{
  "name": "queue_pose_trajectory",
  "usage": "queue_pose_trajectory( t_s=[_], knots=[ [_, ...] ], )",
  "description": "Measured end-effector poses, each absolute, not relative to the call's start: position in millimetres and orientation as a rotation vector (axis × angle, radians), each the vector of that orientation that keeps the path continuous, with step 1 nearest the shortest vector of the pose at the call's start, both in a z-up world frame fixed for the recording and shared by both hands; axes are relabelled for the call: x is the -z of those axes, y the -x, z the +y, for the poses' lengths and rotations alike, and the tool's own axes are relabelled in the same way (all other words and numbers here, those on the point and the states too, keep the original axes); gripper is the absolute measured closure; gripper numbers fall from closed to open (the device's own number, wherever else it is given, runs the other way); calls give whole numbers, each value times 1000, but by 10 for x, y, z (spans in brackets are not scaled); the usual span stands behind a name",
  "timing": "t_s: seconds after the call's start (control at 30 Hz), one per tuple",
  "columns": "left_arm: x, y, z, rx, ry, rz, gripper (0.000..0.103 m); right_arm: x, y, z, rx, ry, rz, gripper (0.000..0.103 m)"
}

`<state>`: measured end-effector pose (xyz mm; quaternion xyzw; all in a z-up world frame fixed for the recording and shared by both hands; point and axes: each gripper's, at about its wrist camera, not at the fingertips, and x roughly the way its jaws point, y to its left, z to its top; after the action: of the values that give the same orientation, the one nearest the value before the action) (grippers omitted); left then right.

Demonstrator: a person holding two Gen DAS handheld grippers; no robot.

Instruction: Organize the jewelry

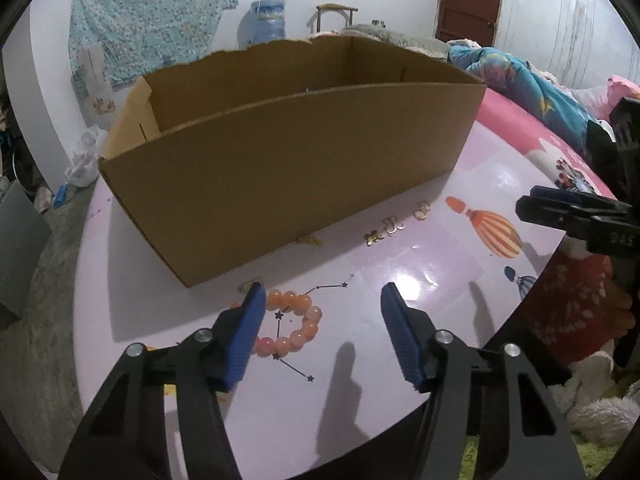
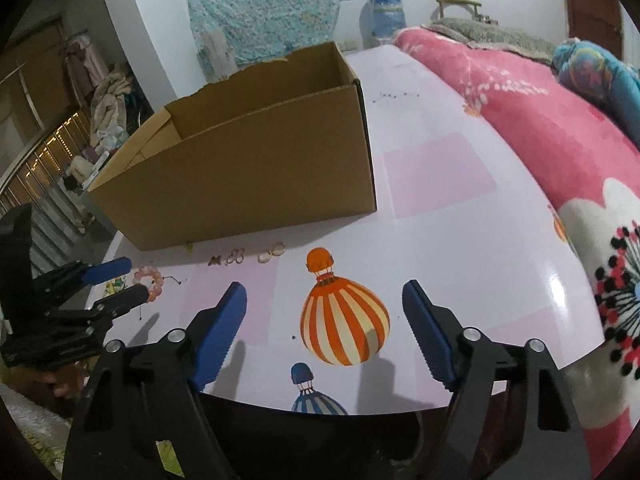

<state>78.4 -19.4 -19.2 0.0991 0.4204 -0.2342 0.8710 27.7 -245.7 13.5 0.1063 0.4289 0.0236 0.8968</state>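
On the pale pink tabletop (image 1: pixel 420 280), at its left part in the left wrist view, a cardboard box (image 1: pixel 280 168) is being shown open-topped, its long axis running left to right along the far side; its inside floor is being hidden by the near wall. Just in front of the box, a bead bracelet (image 1: pixel 298 322) of orange-pink beads is being seen lying flat as a loop, its left part being covered by the left pad of the left claw (image 1: pixel 322 334). That claw is being held spread, with nothing pinched; the bracelet is lying partly between the pads, and touch cannot be told. A small gold item (image 1: pixel 246 287) is being cut off behind the same pad.

Further right, along the foot of the box, several small gold earrings (image 1: pixel 390 228) are being seen in a loose row, too small for their shapes to be made out. Printed hot-air balloons (image 2: pixel 344 316) are being shown on the tabletop surface. At the right edge of the left wrist view, the right claw (image 2: pixel 324 336) is being seen with raised lettering on its black body, too cut off to be read. In its own view, that claw is being held spread and empty over the striped balloon. A pink floral blanket (image 2: pixel 540 120) is being seen on the right.
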Motion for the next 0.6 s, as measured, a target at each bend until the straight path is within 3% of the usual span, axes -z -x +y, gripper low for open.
queue_pose_trajectory(
  t_s=[0.17, 0.6],
  knots=[
    [330, -864, -128, 518, -165, 985, 59, -80, -293, -2455, -51, -227, 908, 29],
    [362, -821, 135, 461, -130, 1081, 60, 19, -333, -2448, -83, -258, 928, 29]
  ],
)
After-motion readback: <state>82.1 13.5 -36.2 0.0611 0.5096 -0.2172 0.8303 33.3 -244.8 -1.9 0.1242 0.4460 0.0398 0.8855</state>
